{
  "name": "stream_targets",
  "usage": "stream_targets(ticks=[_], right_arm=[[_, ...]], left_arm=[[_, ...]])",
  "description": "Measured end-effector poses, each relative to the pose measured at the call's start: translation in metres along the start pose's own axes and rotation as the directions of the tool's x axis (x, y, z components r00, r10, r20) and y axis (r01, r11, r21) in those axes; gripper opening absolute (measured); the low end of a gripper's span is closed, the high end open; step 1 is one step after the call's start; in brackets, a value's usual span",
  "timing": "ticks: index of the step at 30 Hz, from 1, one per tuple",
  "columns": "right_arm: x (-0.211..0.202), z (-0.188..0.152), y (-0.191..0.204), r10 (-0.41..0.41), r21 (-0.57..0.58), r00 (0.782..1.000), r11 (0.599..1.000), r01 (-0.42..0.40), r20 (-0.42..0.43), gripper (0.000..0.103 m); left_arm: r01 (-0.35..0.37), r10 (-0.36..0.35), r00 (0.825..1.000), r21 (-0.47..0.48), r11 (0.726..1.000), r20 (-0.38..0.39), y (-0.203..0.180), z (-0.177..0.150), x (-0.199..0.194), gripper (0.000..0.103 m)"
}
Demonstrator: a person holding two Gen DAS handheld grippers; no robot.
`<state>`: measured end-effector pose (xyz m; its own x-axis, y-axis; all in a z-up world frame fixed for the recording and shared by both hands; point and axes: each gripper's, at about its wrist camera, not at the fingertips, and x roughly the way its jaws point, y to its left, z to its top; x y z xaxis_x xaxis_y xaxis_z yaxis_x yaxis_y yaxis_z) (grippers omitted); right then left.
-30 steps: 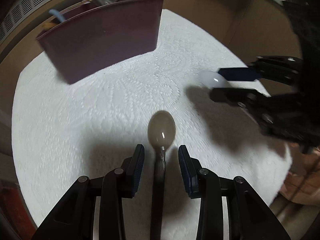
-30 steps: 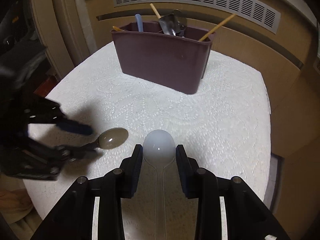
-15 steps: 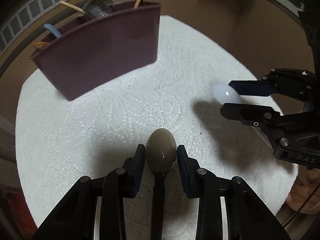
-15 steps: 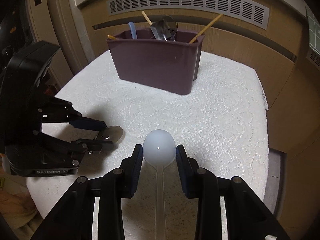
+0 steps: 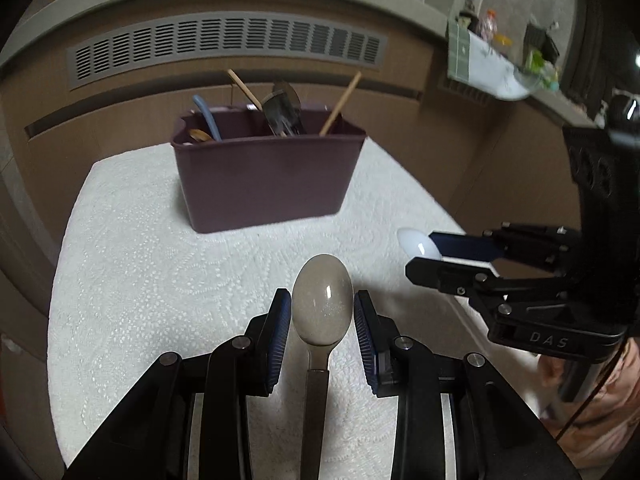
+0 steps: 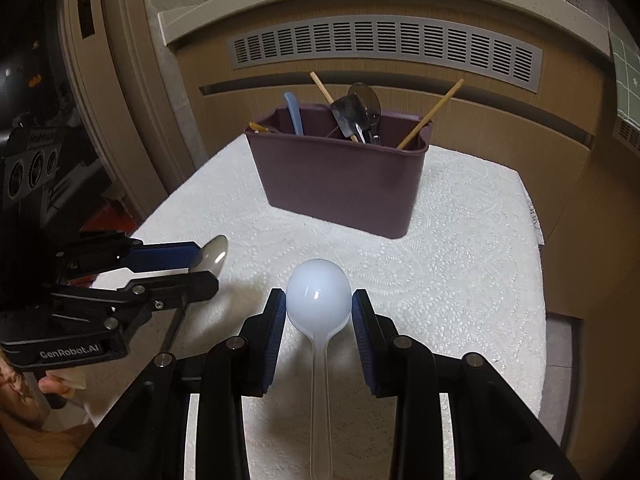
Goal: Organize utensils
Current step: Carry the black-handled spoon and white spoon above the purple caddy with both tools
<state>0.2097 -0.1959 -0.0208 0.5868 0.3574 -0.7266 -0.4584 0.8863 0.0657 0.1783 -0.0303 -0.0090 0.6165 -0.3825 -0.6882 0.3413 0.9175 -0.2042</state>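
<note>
We find both grippers loaded and facing the maroon utensil caddy, which stands upright on the white paper-towel covering toward the far edge of the table. The left gripper is pinched on a grey metal spoon, the bowl pointing forward and the handle running straight back between the fingers; the right gripper is pinched in the same manner on a translucent white plastic spoon. In both cases the long axis of the spoon lies along the gripper's own forward axis, aimed roughly at the caddy. The caddy lies ahead and slightly left of the left gripper, ahead and slightly right of the right gripper, so it sits between the two lines of approach. We judge neither hand clearly the nearer. The caddy already holds a blue-handled utensil, wooden chopsticks and dark metal spoons standing on end. We judge that the coming move turns on tipping each spoon from near-level to upright above the open rim; which compartment is intended we cannot tell
</note>
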Motion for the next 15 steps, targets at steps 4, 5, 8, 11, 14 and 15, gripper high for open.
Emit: stream_targets(ticks=[4, 5, 8, 11, 14, 15], right_arm=[[-0.001, 0.006, 0.001, 0.003, 0.001, 1.000, 1.000, -0.003, 0.016, 0.031], [-0.001, 0.008, 0.001, 0.006, 0.000, 1.000, 1.000, -0.006, 0.022, 0.031], [-0.006, 0.020, 0.002, 0.011, -0.005, 0.998, 1.000, -0.011, 0.057, 0.031], [-0.023, 0.043, 0.002, 0.013, -0.022, 0.991, 1.000, -0.010, 0.135, 0.031], [-0.053, 0.086, 0.000, 0.007, -0.048, 0.966, 0.999, 0.006, 0.260, 0.031], [-0.065, 0.105, -0.002, 0.000, -0.053, 0.947, 0.998, 0.018, 0.320, 0.031]], left_arm=[[0.028, -0.027, 0.999, -0.040, 0.999, 0.041, 0.008, 0.007, -0.005, 0.033], [0.031, -0.029, 0.998, -0.042, 0.999, 0.049, 0.008, 0.009, -0.005, 0.033], [0.042, -0.038, 0.995, -0.038, 0.998, 0.090, 0.008, 0.024, -0.011, 0.033], [0.064, -0.060, 0.981, -0.019, 0.998, 0.185, 0.004, 0.052, -0.036, 0.033], [0.071, -0.073, 0.948, 0.018, 0.997, 0.309, 0.003, 0.096, -0.067, 0.033], [0.074, -0.078, 0.933, 0.027, 0.997, 0.350, 0.004, 0.111, -0.076, 0.033]])
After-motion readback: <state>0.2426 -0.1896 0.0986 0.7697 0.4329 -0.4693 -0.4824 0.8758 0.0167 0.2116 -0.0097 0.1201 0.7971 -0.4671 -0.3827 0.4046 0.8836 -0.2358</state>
